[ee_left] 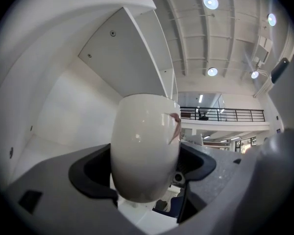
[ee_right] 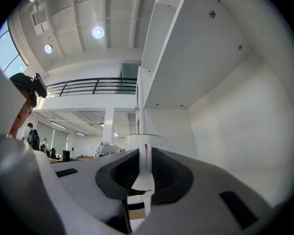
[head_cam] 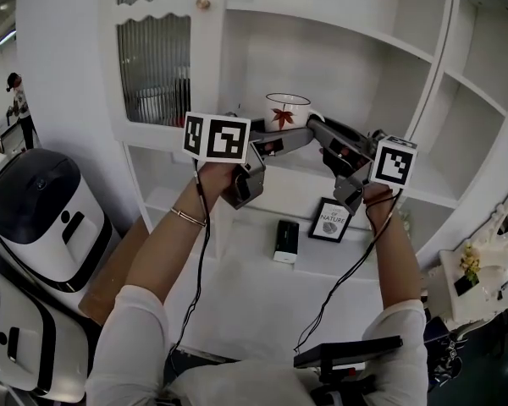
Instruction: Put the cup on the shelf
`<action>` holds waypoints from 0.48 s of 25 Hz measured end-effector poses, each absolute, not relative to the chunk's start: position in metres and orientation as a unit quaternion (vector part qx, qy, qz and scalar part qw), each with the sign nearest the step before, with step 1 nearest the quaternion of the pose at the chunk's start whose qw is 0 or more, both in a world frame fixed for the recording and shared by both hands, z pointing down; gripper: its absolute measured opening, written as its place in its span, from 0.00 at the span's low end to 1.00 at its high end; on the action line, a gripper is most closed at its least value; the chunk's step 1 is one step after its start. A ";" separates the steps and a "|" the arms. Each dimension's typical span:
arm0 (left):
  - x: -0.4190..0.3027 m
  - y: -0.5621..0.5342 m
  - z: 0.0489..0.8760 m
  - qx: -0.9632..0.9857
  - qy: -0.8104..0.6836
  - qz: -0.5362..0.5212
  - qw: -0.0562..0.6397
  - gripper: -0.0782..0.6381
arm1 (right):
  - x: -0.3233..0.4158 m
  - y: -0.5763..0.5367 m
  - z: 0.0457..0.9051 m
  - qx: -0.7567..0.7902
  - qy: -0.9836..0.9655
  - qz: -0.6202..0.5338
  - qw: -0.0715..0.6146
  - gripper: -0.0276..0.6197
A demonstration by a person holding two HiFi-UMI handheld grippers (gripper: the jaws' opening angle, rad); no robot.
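The cup (head_cam: 286,109), white with a red leaf on its side, is up in the open compartment of the white cabinet, just right of the ribbed glass door (head_cam: 155,66) and toward the front edge of the shelf (head_cam: 300,174). Both tools cover its base, so whether it rests on the board or hangs just above it cannot be told.

The left tool (head_cam: 279,140) reaches in from below and to the left. In the left gripper view its two dark jaws sit against either side of the cup (ee_left: 144,141), clamped on the lower body, and the cup stands upright between them (the leaf shows at its right flank). The left tool (ee_left: 144,177) holds nothing else.

The right tool (head_cam: 318,126) comes in from the right side. In the right gripper view its jaws are pressed together on the thin white handle (ee_right: 145,165), with the cup's body (ee_right: 142,140) just beyond them; the right tool (ee_right: 143,174) is thus gripping the cup by that handle.

On the shelf below, a small framed picture (head_cam: 330,220) leans near the back, with a dark box (head_cam: 285,240) just beside it to the left. A bracelet (head_cam: 188,217) circles the left wrist.
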State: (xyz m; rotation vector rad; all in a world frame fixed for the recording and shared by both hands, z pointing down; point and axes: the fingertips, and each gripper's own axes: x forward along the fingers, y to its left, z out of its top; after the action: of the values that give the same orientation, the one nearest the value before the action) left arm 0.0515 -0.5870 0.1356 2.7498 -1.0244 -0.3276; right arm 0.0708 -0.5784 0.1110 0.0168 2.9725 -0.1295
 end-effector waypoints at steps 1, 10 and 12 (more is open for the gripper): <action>0.050 -0.588 0.137 0.924 -0.351 -0.113 0.100 0.65 | 0.070 -0.580 0.112 0.001 0.996 -0.046 0.083 0.15; 0.034 -0.586 0.154 0.895 -0.423 -0.089 0.106 0.65 | 0.066 -0.583 0.097 0.009 0.996 -0.018 0.092 0.15; 0.033 -0.580 0.158 0.891 -0.438 -0.075 0.096 0.65 | 0.065 -0.593 0.101 -0.019 0.996 -0.031 0.083 0.15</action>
State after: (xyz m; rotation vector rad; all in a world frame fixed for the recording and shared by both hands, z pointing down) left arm 0.0326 -0.5796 0.1583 2.6389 -1.2991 -0.2208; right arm 0.0647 -0.5927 0.1006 -0.0563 2.9740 -0.0912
